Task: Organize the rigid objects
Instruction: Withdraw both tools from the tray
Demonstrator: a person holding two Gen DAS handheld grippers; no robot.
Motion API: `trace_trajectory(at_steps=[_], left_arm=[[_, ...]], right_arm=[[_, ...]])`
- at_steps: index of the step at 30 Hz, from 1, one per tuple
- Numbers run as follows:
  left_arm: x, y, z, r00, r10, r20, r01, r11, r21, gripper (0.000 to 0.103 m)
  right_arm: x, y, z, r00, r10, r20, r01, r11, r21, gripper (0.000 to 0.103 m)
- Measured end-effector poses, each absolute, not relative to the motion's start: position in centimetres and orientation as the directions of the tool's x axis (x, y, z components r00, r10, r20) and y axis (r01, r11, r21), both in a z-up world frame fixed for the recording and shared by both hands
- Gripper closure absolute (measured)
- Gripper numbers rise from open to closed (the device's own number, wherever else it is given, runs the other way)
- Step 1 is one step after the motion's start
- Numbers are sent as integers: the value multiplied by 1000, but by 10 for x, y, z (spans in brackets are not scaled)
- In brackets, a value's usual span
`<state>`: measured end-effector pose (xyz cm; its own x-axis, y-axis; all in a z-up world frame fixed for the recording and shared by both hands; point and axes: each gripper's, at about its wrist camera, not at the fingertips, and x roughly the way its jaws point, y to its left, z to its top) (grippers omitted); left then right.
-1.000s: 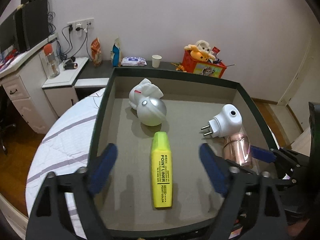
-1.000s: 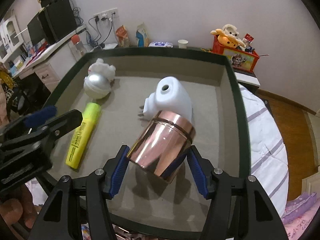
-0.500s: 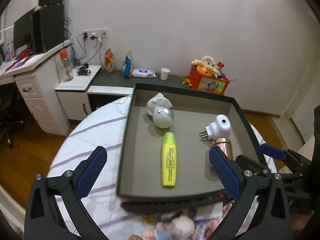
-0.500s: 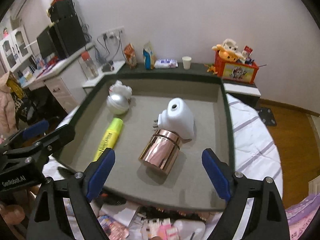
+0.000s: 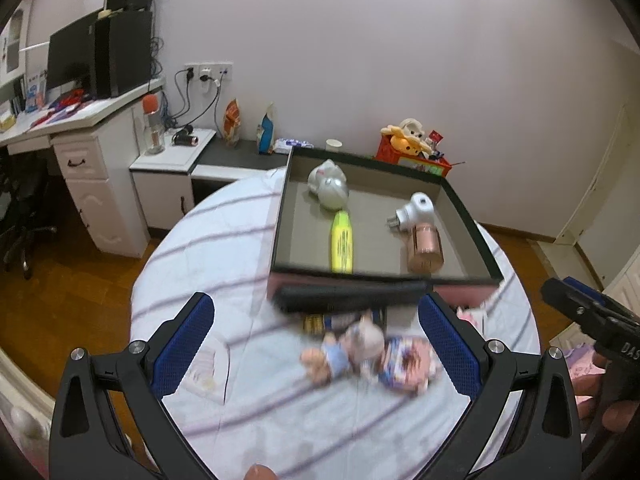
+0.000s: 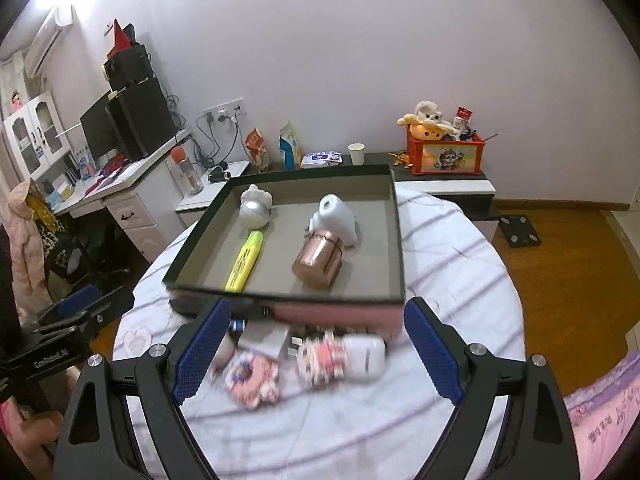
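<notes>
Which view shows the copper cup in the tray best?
The right wrist view: the copper cup lies on its side, nearer and sharper, against the white plug. In the left wrist view the cup is smaller, further off and slightly blurred.

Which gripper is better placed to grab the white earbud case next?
Right, probably. The white earbud case lies just ahead between the right gripper's open jaws. The left gripper is open and empty too, but a small doll lies before it instead.
</notes>
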<state>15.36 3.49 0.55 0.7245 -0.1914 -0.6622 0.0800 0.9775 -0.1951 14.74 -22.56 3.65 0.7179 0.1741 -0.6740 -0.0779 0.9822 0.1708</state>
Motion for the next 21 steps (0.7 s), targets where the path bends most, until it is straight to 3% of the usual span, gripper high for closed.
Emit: trace_trajectory(at_steps=[21], left_arm=[[62, 32, -8, 706, -149, -692, 46, 985, -165, 0]], right_arm=[[57, -217, 18, 704, 179, -687, -78, 981, 176, 13]])
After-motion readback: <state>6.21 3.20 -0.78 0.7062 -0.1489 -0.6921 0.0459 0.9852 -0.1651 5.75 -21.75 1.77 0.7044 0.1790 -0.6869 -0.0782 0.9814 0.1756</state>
